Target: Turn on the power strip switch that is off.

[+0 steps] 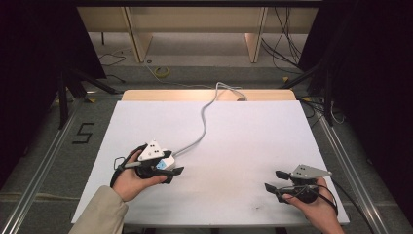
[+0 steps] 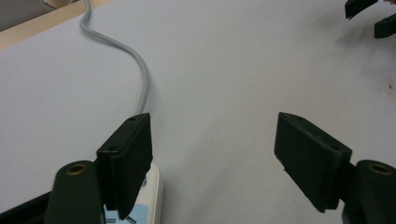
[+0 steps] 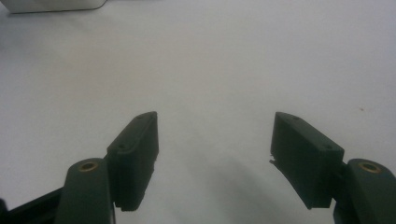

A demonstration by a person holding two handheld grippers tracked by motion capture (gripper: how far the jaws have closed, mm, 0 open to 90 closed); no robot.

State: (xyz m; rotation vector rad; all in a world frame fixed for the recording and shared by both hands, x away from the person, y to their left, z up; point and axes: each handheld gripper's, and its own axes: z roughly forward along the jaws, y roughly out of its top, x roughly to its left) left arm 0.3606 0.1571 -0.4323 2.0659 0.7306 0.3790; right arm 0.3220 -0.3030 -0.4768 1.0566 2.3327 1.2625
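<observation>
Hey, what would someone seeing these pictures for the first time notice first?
Probably the grey cable snaking down the white table to a white power strip under the left tongs, whose jaws stand open with nothing between them. At the near right edge, the right tongs gape open over bare table.

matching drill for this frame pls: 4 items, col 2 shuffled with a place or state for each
1. left gripper
2. right gripper
3. grey cable
4. white box

A. snakes from the table's far edge towards the near left
B. open, nothing between the jaws, over bare table at the near right
C. lies on the table under one jaw, blue label showing
D. open, over the near left of the table, one jaw above the box

Pairs: 1-D, 2-B, 3-A, 4-C
</observation>
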